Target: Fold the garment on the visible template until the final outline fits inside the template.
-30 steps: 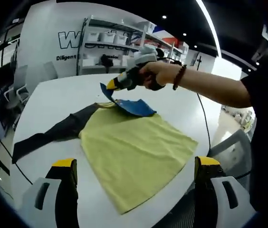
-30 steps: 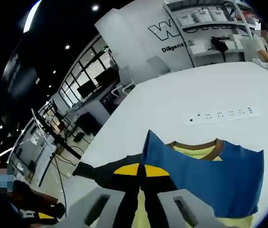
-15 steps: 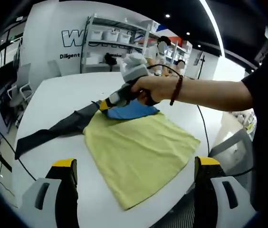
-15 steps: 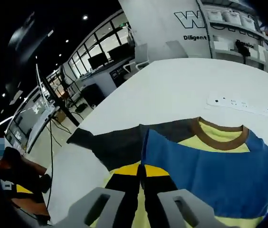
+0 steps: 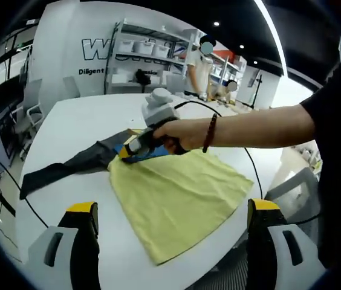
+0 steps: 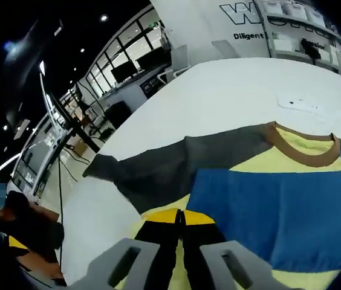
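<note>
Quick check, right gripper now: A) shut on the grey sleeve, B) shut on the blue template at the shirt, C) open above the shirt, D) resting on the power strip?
B: in the right gripper view the right gripper has its jaws closed together on the near edge of the blue template, which lies over the yellow shirt; the grey sleeve lies free beside it.
</note>
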